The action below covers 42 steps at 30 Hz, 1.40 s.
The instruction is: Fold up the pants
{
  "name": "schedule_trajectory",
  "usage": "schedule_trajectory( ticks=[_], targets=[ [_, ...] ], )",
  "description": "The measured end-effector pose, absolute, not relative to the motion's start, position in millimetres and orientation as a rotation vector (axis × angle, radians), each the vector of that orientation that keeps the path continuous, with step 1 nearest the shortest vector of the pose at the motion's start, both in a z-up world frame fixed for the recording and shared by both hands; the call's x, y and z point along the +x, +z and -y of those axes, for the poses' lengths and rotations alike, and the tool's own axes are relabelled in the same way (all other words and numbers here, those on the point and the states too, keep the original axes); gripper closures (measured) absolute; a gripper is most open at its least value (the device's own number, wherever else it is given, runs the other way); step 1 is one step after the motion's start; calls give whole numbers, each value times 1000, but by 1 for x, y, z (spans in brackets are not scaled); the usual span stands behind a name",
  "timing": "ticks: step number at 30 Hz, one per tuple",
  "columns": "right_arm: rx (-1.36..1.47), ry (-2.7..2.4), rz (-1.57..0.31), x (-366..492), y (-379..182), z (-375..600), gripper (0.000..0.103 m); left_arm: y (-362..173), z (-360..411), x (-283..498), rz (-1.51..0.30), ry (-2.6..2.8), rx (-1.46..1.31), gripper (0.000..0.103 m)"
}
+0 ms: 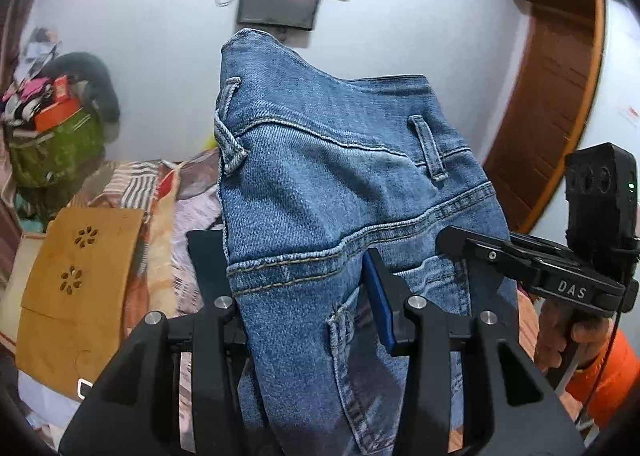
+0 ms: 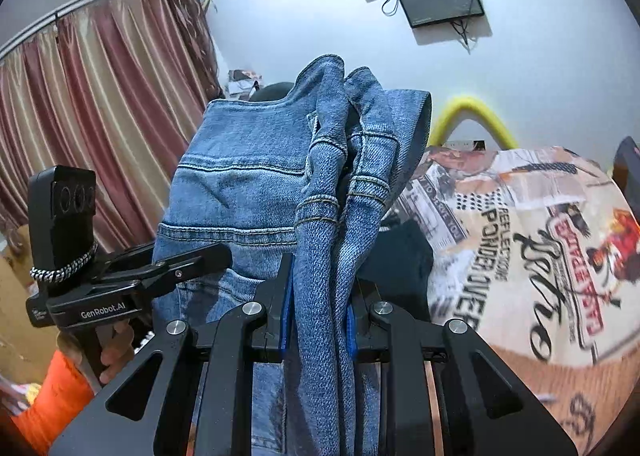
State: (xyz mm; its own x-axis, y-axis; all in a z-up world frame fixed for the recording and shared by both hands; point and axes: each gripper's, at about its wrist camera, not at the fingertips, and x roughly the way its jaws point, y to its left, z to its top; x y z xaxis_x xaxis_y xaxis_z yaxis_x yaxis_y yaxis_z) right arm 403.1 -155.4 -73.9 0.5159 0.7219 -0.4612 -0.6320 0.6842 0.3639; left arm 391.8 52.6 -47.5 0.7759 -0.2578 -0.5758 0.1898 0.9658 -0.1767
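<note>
A pair of blue denim pants (image 1: 328,183) is held up in the air by both grippers at its waist end, with belt loops and back seams showing. My left gripper (image 1: 300,276) is shut on the pants, denim filling the gap between its jaws. My right gripper (image 2: 320,280) is shut on a bunched fold of the pants (image 2: 260,183). The right gripper also shows in the left wrist view (image 1: 460,240) at the pants' right edge. The left gripper shows in the right wrist view (image 2: 216,256) at their left edge.
A bed with a printed sheet (image 2: 520,223) lies below and to the right. A tan cardboard piece (image 1: 76,284) and a green bag of clutter (image 1: 52,147) lie to the left. Curtains (image 2: 100,115), a wall screen (image 1: 280,3) and a wooden door (image 1: 552,103) surround the bed.
</note>
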Motion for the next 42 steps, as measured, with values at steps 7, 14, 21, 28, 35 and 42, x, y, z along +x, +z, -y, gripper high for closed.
schedule_trajectory(
  ticks=[7,14,21,28,35,42],
  targets=[
    [140,775,-733,461,-128,106,84,-116,-94,461,-711,-164,-157,59],
    [36,655,-940,514,-209,72,84,-215,-108,531,-874,-106,-141,59],
    [51,616,-1014,522,-239,87,82,-294,-92,563,-1027,-59,-148,52],
    [2,632,-967,481,-211,108,77,-268,-100,531,-1017,-6,-109,51],
    [-12,653,-812,425,-160,138,77,-189,-83,458,-885,-23,-46,51],
    [18,705,-571,318,-72,173,77,-83,-56,353,-682,-86,-38,51]
  ],
)
